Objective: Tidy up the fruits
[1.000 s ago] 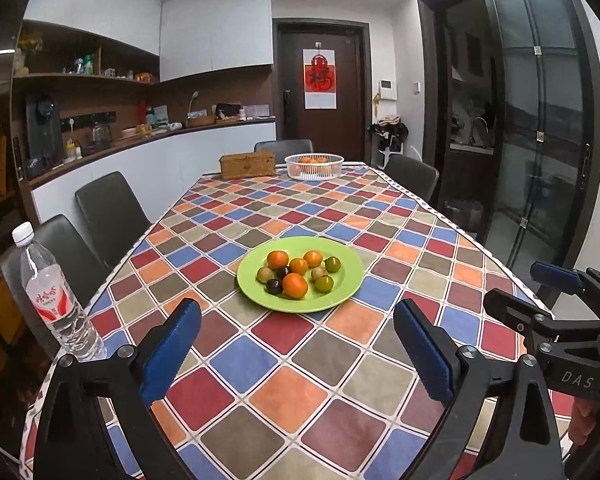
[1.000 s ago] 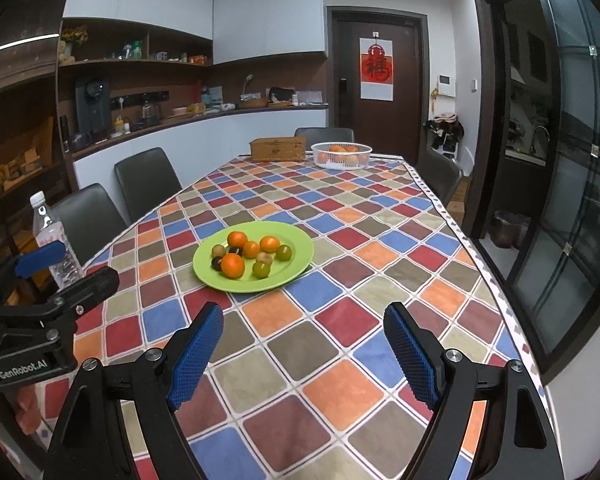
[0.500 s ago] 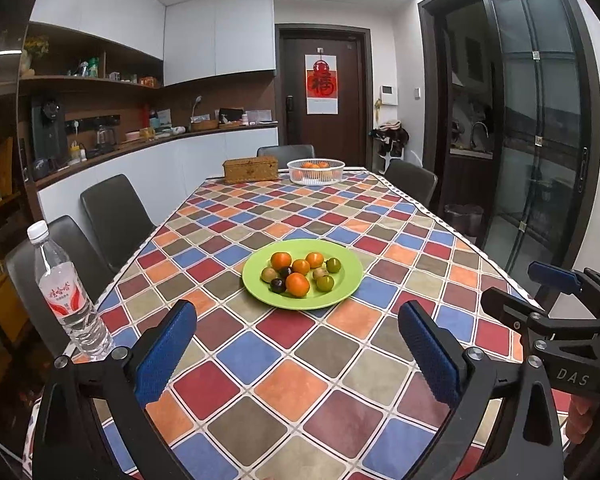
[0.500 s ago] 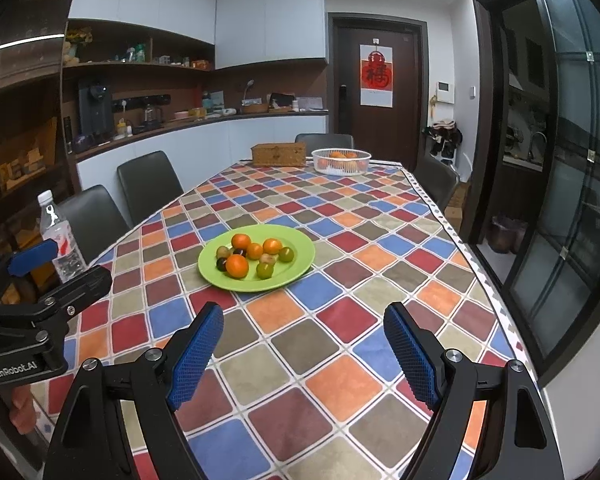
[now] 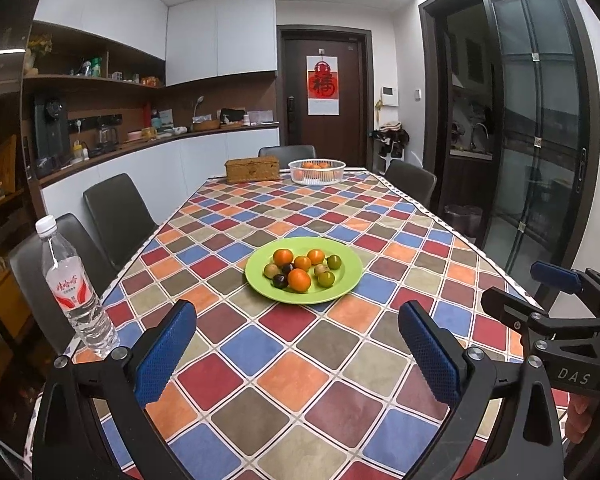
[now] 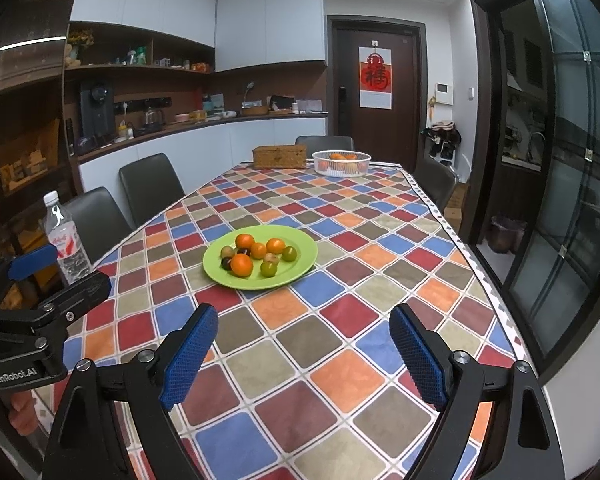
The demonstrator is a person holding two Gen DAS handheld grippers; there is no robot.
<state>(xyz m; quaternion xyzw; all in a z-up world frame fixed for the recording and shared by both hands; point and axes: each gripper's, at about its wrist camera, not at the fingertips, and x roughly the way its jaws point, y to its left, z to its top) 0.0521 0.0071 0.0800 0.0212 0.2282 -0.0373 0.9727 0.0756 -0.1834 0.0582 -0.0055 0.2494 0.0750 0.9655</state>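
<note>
A green plate sits mid-table holding several small fruits: orange ones, green ones and dark ones. It also shows in the right wrist view. A white basket with oranges stands at the table's far end. My left gripper is open and empty above the near table, short of the plate. My right gripper is open and empty, also short of the plate. Each gripper shows at the other view's edge.
A water bottle stands at the table's left edge. A woven box sits by the basket. Dark chairs line the left side and the far end. The checkered tablecloth covers the table. A glass door is at the right.
Both grippers have risen and pulled back a little, so the plate sits lower and farther in view. Both stay open and empty.
</note>
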